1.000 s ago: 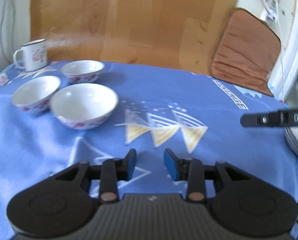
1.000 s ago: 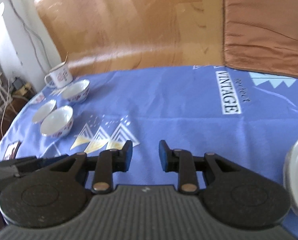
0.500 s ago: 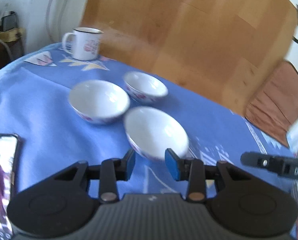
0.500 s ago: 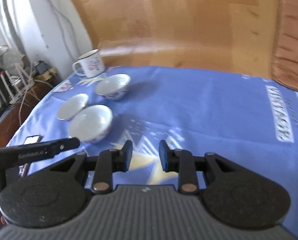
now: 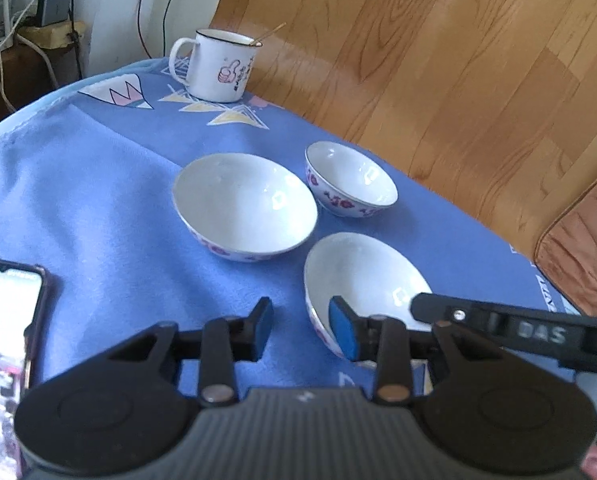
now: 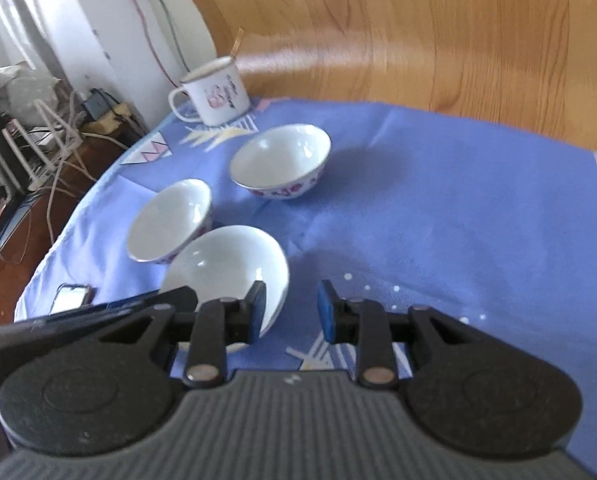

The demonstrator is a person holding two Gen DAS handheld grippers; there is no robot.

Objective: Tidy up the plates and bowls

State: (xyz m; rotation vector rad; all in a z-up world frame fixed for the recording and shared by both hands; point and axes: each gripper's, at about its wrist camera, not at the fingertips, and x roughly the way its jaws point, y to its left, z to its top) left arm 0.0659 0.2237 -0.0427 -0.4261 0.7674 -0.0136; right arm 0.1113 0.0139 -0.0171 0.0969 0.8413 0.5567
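Three white porcelain bowls with red flowers stand upright on the blue tablecloth (image 5: 98,184). The nearest bowl (image 5: 362,280) sits lower right, just beyond the left gripper (image 5: 300,330). Both the left and the right gripper (image 6: 290,312) have just narrowed, jaws empty. "DAS" reads on the black finger (image 5: 538,334).
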